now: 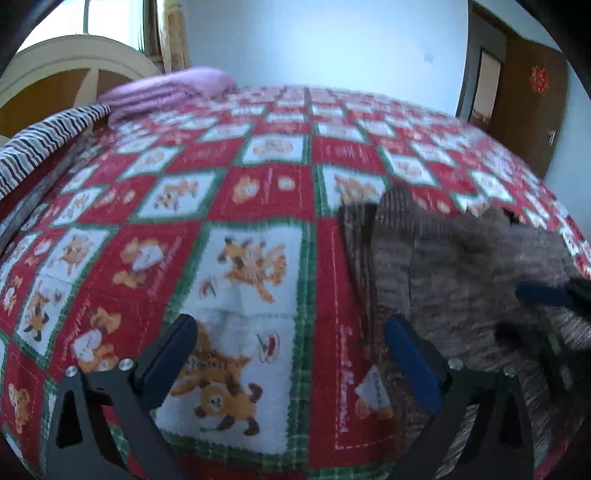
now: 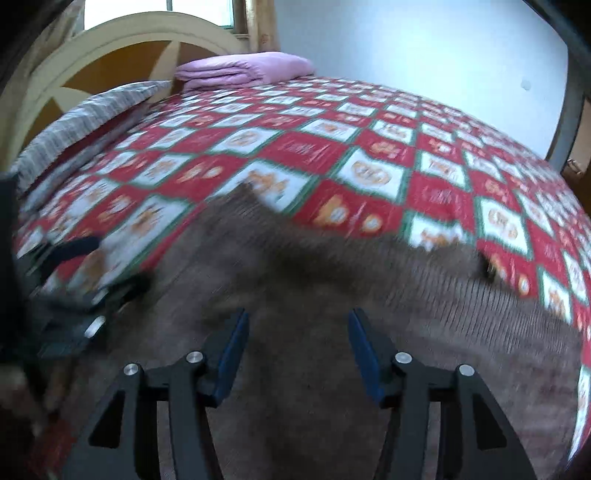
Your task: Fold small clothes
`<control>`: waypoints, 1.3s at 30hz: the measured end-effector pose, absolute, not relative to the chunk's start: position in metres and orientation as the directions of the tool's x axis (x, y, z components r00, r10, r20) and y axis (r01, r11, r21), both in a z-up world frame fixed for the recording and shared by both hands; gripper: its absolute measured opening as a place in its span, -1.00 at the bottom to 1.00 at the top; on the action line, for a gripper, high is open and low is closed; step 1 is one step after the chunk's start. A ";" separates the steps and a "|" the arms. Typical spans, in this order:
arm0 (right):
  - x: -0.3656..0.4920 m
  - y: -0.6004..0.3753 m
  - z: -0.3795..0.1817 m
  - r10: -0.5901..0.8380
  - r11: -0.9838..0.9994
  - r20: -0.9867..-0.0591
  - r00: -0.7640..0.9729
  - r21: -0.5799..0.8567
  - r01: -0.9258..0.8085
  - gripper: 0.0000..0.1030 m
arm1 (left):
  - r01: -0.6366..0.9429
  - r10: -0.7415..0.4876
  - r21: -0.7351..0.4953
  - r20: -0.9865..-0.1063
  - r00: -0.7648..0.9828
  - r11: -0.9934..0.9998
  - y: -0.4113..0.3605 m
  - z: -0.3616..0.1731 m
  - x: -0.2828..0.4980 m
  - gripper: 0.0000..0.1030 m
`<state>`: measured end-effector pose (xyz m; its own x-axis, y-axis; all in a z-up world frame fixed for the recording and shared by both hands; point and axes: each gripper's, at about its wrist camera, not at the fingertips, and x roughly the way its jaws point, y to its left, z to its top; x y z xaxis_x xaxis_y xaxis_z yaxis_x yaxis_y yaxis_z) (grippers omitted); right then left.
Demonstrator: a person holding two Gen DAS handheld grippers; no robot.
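A brown ribbed knit garment [image 1: 461, 266] lies spread on the bed's red, white and green checked cover [image 1: 266, 184]. In the left wrist view my left gripper [image 1: 291, 322] is wide open above the cover. Its right finger [image 1: 410, 362] is at the garment's left edge, and nothing sits between the pads. My right gripper [image 1: 546, 295] shows at the right edge over the knit. In the right wrist view the right gripper [image 2: 297, 314] hangs open just above the garment [image 2: 332, 280], gripping no cloth. The blurred left gripper [image 2: 92, 266] is at the left.
A folded purple blanket [image 2: 243, 68] and a striped pillow [image 2: 85, 114] lie by the cream arched headboard [image 2: 122, 33]. A brown door [image 1: 528, 99] stands past the bed's far right. The checked cover stretches beyond the garment.
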<state>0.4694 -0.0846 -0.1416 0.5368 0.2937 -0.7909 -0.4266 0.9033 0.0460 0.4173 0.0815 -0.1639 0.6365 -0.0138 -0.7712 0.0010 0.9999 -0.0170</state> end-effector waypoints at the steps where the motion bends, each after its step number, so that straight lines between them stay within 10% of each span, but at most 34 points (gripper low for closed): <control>1: 0.456 -0.081 -0.145 0.318 0.887 -0.800 0.509 0.062 -0.457 0.11 | 0.013 -0.029 -0.026 -0.795 0.606 1.000 0.080 -0.168 0.418 1.00; 39: 0.333 0.023 -0.164 0.112 0.740 -0.643 0.758 -0.456 -0.495 0.11 | 0.082 -0.099 -0.062 -0.790 0.605 0.995 0.058 -0.168 0.464 1.00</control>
<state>0.3330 0.0232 -0.1639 0.7579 0.1119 -0.6426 -0.4955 0.7396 -0.4555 0.4643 0.0583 -0.1684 0.6047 -0.0987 -0.7903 0.0818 0.9947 -0.0616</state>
